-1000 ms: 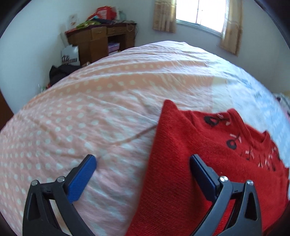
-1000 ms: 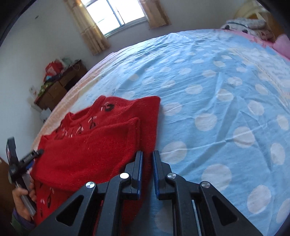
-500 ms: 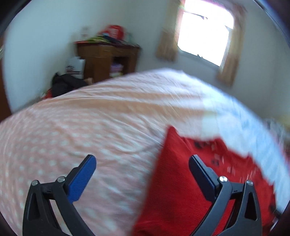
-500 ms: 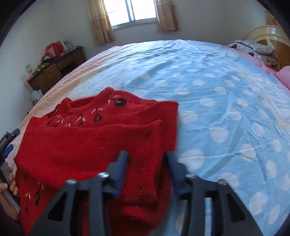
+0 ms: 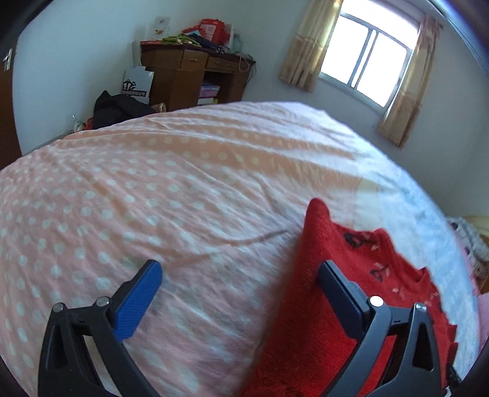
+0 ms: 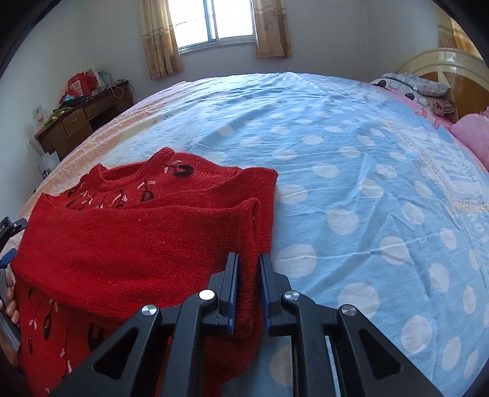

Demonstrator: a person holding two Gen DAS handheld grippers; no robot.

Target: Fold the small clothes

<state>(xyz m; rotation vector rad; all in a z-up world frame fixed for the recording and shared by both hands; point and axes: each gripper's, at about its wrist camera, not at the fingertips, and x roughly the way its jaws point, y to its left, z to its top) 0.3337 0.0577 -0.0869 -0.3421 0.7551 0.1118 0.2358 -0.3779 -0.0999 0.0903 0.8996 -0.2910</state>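
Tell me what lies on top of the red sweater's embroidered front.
A folded-over plain red sleeve lies across the red sweater; the embroidery beneath it is covered.

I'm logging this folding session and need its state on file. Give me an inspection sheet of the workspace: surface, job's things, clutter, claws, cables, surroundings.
Surface: bed sheet, polka-dotted, blue on one half, pink on the other, wrinkled.
Job's things: red sweater lying flat, one sleeve folded across the body.
Clutter: nothing seen on the bed near the sweater; pillows at the headboard.
Claws: right claw has just been closing, pinching the sweater's edge; left claw open, one finger over the sweater.
Cables: nothing seen.
Surroundings: wooden desk piled with items, curtained window.
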